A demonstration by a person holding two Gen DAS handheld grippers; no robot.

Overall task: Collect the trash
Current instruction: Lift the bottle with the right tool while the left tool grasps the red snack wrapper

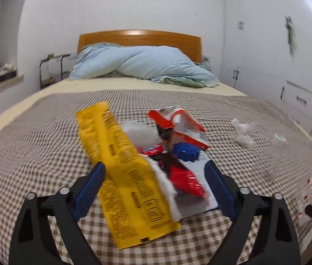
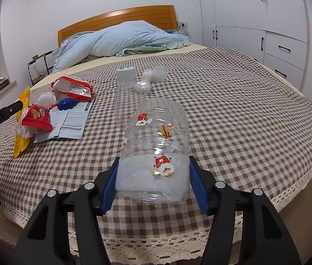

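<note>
A clear, ribbed plastic bottle (image 2: pixel 156 145) with cartoon stickers is pinched at its base between the blue pads of the right tongs (image 2: pixel 153 183), over the checked bedspread (image 2: pixel 233 110). Left of it lies a pile of crinkled wrappers: a glossy yellow packet (image 1: pixel 125 167) and a red packet (image 1: pixel 184 178). The left tongs (image 1: pixel 156 187) stand spread wide around them, seemingly not pressing, though blur obscures contact.

On the bed (image 2: pixel 233 101) we see the wrapper pile (image 2: pixel 52 114) at left, the bottle (image 2: pixel 156 145) lying right of it — crumpled plastic (image 2: pixel 153 76) behind, quilt (image 2: pixel 122 39) farthest back.
</note>
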